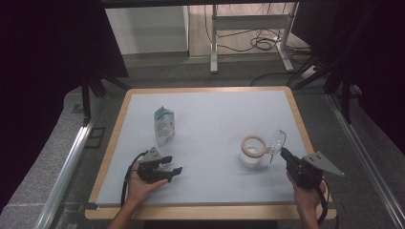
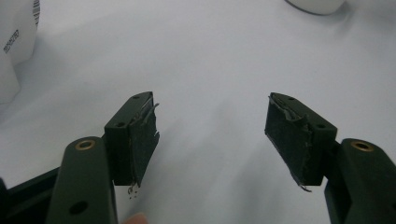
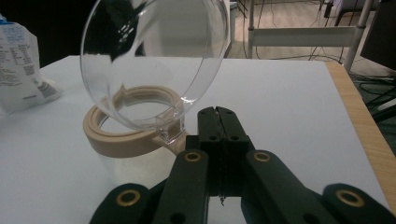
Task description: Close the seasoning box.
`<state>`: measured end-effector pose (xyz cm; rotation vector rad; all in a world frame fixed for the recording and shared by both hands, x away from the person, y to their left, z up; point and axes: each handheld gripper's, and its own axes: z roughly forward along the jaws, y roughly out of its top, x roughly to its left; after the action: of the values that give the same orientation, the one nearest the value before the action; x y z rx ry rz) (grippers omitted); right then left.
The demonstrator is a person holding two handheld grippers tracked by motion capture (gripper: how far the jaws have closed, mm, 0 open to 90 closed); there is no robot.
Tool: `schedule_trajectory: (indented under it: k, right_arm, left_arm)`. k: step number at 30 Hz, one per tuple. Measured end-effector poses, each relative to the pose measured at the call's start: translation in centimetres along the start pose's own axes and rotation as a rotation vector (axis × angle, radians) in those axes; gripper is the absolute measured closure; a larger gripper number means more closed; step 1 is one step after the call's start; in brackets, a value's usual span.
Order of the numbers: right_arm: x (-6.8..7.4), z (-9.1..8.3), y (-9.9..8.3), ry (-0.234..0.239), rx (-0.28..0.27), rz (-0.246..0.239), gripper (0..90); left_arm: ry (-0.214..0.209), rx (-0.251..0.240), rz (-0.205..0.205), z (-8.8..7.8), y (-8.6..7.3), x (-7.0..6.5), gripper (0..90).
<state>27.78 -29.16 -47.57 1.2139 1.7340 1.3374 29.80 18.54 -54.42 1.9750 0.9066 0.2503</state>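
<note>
High view: the room is dim, with dark curtains hanging at both sides and a grey floor where a metal table frame (image 1: 250,33) stands over a tangle of cables (image 1: 260,43). In the middle sits the desk (image 1: 215,102), a pale blue-grey top with a light wooden rim, bare apart from three things. A white printed pouch (image 1: 164,125) stands upright left of centre, well apart from the rest. Toward the right near edge stands a clear jar (image 1: 252,152) with a beige ring around its mouth, and its hinged clear lid (image 1: 276,141) is tipped up and open on the jar's right side. The right gripper (image 1: 285,154), held in a hand at the near right corner, has its jaws pressed fully together; in the right gripper view their tips sit just beside the lid's hinge, and I cannot tell whether they touch it. The left gripper (image 1: 175,165) rests low over the desk near the left front, jaws spread wide with nothing between them.
</note>
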Motion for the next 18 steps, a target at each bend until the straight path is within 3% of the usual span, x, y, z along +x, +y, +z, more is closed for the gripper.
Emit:
schedule_trajectory:
  k: [18]
  right_arm:
    - [-0.3,0.8,1.3,-0.010,-0.022,0.012,89.7]
  left_arm:
    - [-0.004,0.004,-0.004,0.0,0.0,0.0,33.5]
